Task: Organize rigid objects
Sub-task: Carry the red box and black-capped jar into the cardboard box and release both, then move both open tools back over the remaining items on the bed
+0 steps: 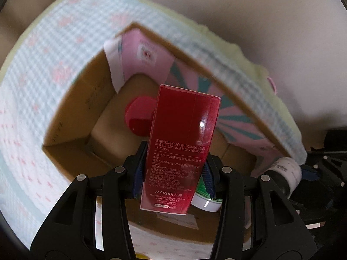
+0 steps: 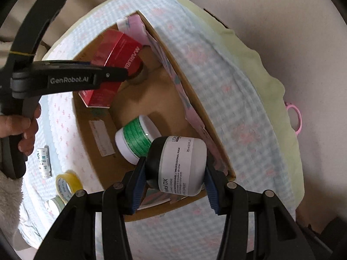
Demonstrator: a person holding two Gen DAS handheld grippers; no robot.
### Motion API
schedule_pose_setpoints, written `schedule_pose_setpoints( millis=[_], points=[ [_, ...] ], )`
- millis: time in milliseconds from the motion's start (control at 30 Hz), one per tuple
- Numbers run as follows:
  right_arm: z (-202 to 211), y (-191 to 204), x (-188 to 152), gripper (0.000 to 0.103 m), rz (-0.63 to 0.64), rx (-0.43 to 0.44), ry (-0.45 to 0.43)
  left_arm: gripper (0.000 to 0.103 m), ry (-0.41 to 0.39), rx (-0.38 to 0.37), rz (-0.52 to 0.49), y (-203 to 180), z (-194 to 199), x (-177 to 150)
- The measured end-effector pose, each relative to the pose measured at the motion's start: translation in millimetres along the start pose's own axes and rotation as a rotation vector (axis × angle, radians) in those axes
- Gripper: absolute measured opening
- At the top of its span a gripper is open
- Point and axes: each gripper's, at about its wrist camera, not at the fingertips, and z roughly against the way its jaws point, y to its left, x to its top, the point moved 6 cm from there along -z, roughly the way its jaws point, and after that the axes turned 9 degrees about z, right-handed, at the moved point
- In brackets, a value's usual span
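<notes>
Both claws are clamped over the cardboard box (image 2: 86, 117): your left claw (image 1: 173, 169) squeezes the red carton (image 1: 184, 134), probably light and crushable; your right claw (image 2: 175, 173) grips the smooth, stiff jar (image 2: 180, 164).

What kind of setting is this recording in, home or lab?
Most likely a home, probably a bed or sofa: a soft gingham quilt lies under the cardboard box, and cosmetics are being packed, such as the red Marubi carton and the L'Oréal mask jar.

Checked blue-white cloth (image 2: 227, 99) over pale green padding (image 2: 266, 69); beige floor (image 2: 292, 17) beyond.
</notes>
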Motion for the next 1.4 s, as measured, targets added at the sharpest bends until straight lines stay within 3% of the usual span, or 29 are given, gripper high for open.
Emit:
schedule_pose_setpoints(
  millis=[267,333,367,400,433,500,733,933,1033,1167,1400],
  points=[
    [-15.9,-5.0,-1.0,0.046,-0.009,0.007,0.008,0.042,0.036,0.069,0.001,7.9,-21.2,-4.7],
    [-20.9,-4.4,0.4,0.048,-0.016,0.022,0.02,0.059,0.024,0.076,-0.025,4.1,-17.6,-2.0],
    [-21.7,-4.3,0.1,0.053,-0.021,0.032,0.022,0.099,0.011,0.079,-0.044,1.7,-12.9,0.2],
    [-21.0,-4.3,-0.3,0.079,-0.032,0.036,0.022,0.103,0.001,0.094,-0.055,1.4,-9.6,2.8],
    [-19.4,-3.9,-0.5,0.103,-0.039,0.038,0.017,0.103,-0.025,0.126,-0.075,1.4,-3.7,5.5],
    [-12.4,-2.0,-1.3,0.103,-0.039,0.071,-0.02,0.103,-0.032,0.15,-0.09,5.0,0.4,7.5],
    [-7.4,-1.1,-10.3,0.103,-0.064,0.102,-0.023,0.103,-0.037,0.162,-0.064,14.1,8.6,9.9],
    [8.6,5.9,-7.2,0.103,-0.024,0.061,-0.044,0.103,-0.05,0.175,-0.062,11.2,27.0,0.3],
    [17.3,9.4,-8.3,0.103,-0.009,0.056,-0.014,0.103,-0.06,0.169,-0.065,10.2,44.7,-8.0],
    [37.1,13.2,-8.8,0.103,0.009,0.02,-0.047,0.103,-0.091,0.17,-0.063,8.5,73.4,-16.0],
    [82.7,32.3,-10.0,0.103,0.097,-0.054,-0.117,0.103,-0.186,0.242,-0.047,13.7,144.8,-51.8]
  ],
)
